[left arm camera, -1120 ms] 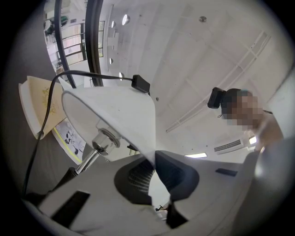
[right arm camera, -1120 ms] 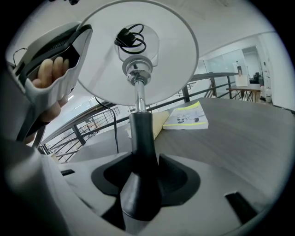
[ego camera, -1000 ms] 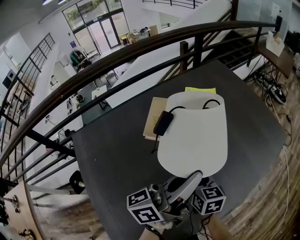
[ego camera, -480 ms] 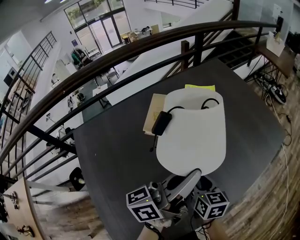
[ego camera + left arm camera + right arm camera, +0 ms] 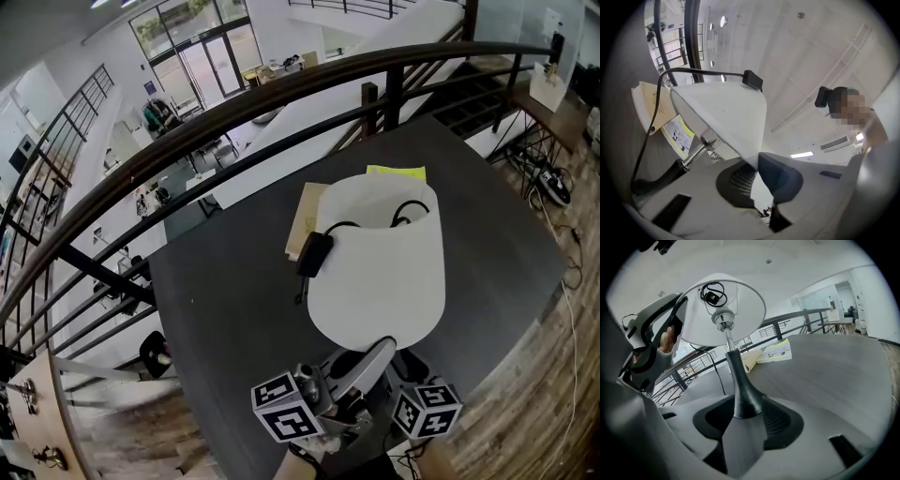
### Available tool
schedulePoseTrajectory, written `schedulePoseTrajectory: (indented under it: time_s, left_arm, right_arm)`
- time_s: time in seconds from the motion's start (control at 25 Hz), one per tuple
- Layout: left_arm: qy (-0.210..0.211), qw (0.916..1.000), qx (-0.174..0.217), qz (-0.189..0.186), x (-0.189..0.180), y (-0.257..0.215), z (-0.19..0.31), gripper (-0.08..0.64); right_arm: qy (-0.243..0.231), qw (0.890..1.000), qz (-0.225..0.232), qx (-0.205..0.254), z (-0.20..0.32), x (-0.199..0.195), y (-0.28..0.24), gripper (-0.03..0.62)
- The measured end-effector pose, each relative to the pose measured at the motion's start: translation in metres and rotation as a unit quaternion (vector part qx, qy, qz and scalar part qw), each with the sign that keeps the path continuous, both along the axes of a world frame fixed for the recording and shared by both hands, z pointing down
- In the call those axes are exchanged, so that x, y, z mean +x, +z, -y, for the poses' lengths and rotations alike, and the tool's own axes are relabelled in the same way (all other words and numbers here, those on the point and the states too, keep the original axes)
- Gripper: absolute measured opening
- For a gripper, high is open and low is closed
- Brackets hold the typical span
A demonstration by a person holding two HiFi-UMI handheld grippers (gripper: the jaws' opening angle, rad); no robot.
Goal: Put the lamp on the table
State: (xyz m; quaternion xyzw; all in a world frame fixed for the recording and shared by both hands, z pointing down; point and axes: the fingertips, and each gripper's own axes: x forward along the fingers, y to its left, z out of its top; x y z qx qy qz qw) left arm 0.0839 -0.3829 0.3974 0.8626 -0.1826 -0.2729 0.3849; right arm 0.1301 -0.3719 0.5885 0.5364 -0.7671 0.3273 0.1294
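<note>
The lamp has a white shade (image 5: 380, 272), a chrome stem (image 5: 370, 367) and a dark flared base. I hold it tilted over the near part of the dark table (image 5: 234, 309). My left gripper (image 5: 758, 161) pinches the shade's lower rim (image 5: 722, 112); its jaws have just been opening a little, and the rim still sits between the pads. My right gripper (image 5: 743, 411) is shut on the dark base neck (image 5: 740, 390) below the shade (image 5: 722, 310). The lamp's black cord with its adapter (image 5: 312, 253) hangs over the shade's far rim.
A tan book (image 5: 302, 220) and a yellow-green leaflet (image 5: 396, 172) lie on the table beyond the shade. A dark railing (image 5: 281, 103) runs behind the table above a drop to a lower floor. Wooden floor with cables (image 5: 553, 187) lies to the right.
The lamp has shifted slightly left and farther over the table, and the adapter on the cord has slid left along the rim. The right gripper's marker cube sits a little lower.
</note>
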Motion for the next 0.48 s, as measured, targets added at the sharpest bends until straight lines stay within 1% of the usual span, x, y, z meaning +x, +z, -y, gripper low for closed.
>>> schedulePoseTrajectory:
  time_s: [0.48]
  left_arm:
    - [0.005,0.9998,-0.003,0.017,0.005,0.011,-0.023,0.052]
  right_arm:
    - [0.002,1.000,-0.007,-0.002,-0.026,0.003,0.001,0.207]
